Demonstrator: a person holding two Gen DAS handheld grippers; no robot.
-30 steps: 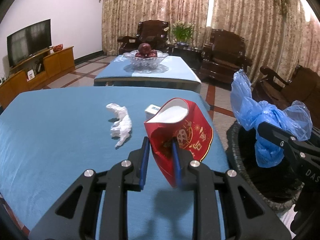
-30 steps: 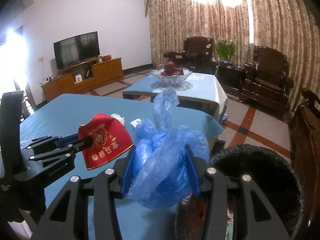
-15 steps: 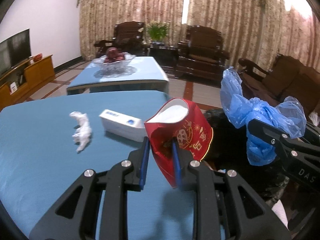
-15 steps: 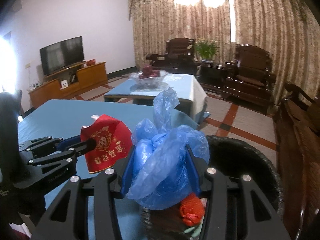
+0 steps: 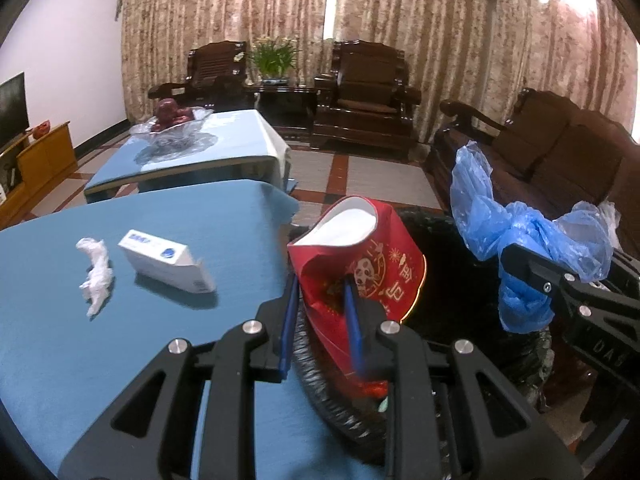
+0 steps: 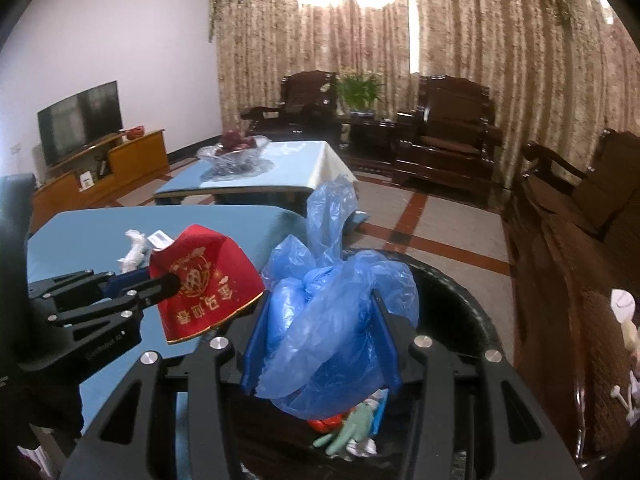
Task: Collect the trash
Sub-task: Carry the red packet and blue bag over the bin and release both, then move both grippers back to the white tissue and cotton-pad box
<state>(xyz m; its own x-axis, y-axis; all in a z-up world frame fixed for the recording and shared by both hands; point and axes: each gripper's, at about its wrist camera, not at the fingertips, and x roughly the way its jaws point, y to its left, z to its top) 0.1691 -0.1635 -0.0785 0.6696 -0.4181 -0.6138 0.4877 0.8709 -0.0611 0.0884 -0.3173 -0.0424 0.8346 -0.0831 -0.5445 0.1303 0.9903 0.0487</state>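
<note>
The left gripper point(image 5: 320, 312) pinches a light, crushable red paper cup point(image 5: 356, 264) by its wall; the right gripper point(image 6: 320, 340) squeezes a soft, slippery crumpled blue plastic bag point(image 6: 336, 312). Both hang beyond the fingertips over the black-lined bin point(image 6: 460, 312).

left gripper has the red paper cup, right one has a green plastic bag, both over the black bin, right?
Not quite: the plastic bag in the right gripper is blue, as the right wrist view shows. The left gripper does grip the red paper cup, both over the black bin.
</note>
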